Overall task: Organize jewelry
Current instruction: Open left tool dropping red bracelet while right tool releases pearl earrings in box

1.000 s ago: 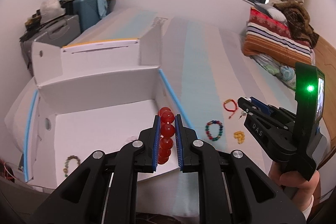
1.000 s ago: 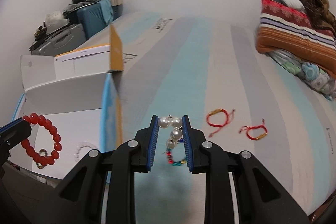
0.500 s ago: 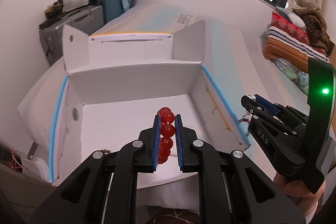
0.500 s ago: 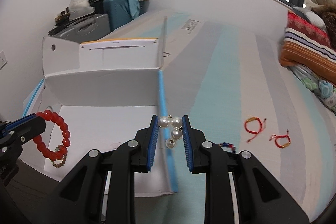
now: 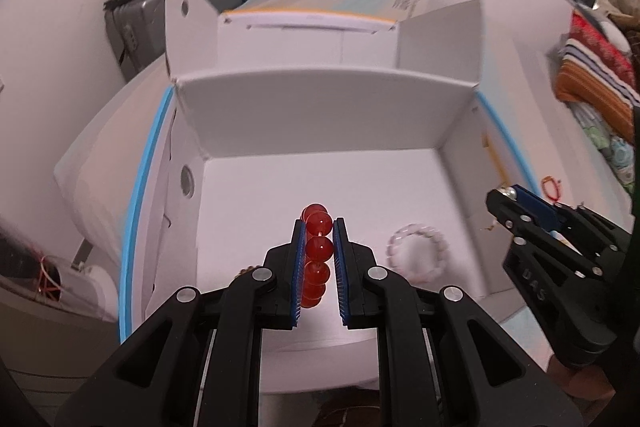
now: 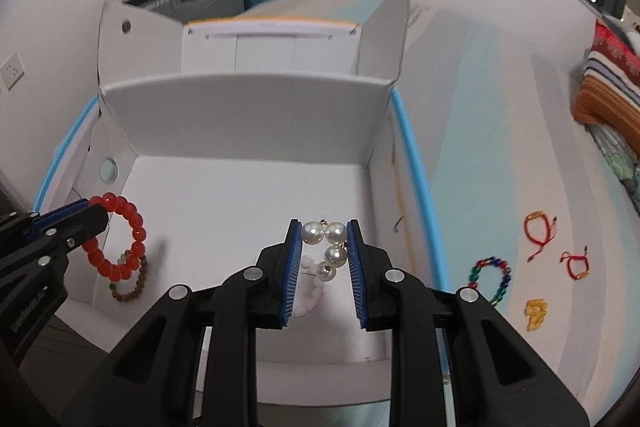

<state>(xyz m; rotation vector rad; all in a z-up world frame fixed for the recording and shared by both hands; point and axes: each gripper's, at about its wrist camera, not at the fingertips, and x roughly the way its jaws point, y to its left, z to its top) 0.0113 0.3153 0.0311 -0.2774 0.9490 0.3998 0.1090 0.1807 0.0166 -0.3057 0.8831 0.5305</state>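
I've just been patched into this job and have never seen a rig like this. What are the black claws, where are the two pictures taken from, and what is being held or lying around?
There is no robot arm: a person holds a two-finger clamp in each hand, and each clamp carries a wide-angle camera looking out along its fingers. One picture comes from the left gripper, shut on a red bead bracelet. The other comes from the right gripper, shut on a pearl piece. Both hang over an open white box on a striped bed. In the box lie a pale bead bracelet and a brown bead bracelet. On the bed beside it lie a multicoloured bracelet, two red cord bracelets and a small yellow piece.
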